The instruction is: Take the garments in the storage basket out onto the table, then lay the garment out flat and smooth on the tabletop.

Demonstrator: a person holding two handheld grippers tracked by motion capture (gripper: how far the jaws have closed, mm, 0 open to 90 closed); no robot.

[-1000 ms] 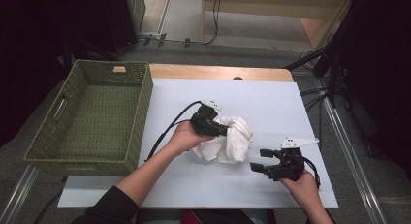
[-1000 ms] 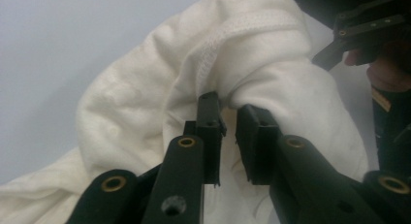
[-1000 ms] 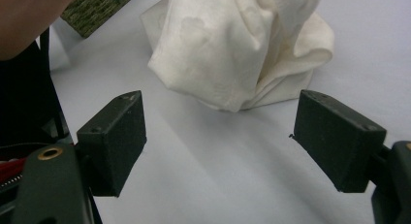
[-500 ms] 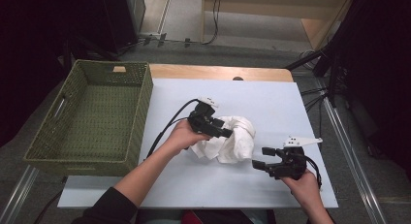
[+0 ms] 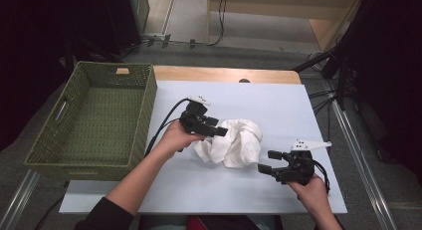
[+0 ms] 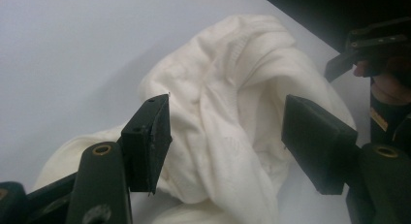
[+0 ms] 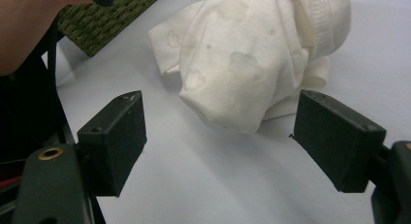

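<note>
White crumpled cloth (image 5: pixel 235 142) lies mid-counter (image 5: pixel 278 105) right of the green woven basket (image 5: pixel 94 118); the left gripper (image 5: pixel 219 132) has just opened wide, the right gripper (image 5: pixel 264 168) waits wide, so next comes a fresh pinch.

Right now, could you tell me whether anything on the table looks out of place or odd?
Yes: the white cloth lies crumpled in a heap mid-table rather than folded or in the basket, and the right gripper view shows faint stains on it. The left hand-held gripper has just been opening, with the cloth between its jaws unpinched.
</note>
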